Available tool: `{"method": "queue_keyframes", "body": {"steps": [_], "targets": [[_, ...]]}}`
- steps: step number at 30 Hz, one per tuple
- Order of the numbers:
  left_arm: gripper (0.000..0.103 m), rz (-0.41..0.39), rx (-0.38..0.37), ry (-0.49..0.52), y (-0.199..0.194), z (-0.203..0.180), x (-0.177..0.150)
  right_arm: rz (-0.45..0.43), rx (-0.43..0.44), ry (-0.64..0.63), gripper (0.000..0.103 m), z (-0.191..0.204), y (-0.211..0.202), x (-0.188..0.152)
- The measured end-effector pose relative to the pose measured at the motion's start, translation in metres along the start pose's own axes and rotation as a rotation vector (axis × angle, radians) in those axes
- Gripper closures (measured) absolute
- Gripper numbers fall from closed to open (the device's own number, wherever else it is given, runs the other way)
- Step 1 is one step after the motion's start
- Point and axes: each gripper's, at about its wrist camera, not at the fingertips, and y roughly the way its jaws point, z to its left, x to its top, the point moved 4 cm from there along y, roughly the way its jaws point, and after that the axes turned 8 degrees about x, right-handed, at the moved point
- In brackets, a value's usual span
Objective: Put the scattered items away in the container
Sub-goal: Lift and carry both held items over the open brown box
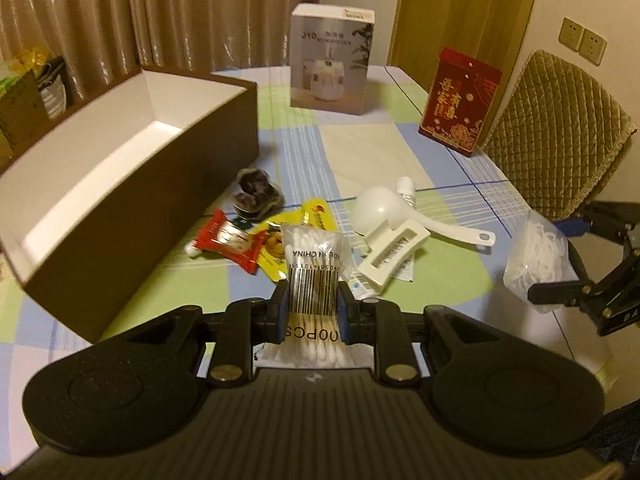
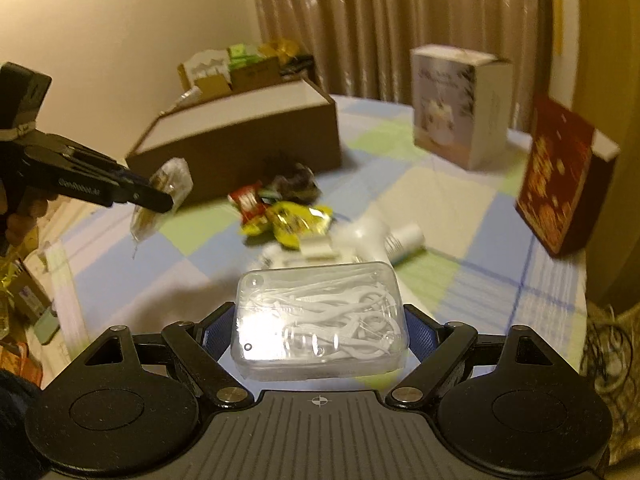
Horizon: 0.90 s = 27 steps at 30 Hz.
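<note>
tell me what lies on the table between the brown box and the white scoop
In the left wrist view, between the brown box and white scoop: a dark wrapped lump, red and yellow snack packets.

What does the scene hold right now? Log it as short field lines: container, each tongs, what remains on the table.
container: brown box, open top, white inside, nothing visible in it
left tongs: shut on a packet of cotton swabs, lifted off the table
right tongs: closed on a clear case of floss picks, lifted
left on tablecloth: red snack packet, yellow packet, dark wrapped item, white scoop, white clip
bystanders: white carton, red carton
</note>
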Motion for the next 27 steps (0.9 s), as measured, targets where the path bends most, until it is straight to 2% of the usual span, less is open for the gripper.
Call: {"method": "queue_keyframes", "body": {"steps": [11,27], "targets": [[0.084,-0.050,0.023,0.036,-0.019,0.058,0.023,-0.031,0.060,-0.043,0.015,0.034,0.046,0.064],[0.084,-0.125,0.043,0.134,0.001,0.180,0.090,-0.120,0.138,-0.159,0.015,0.085,0.171,0.205]]}}
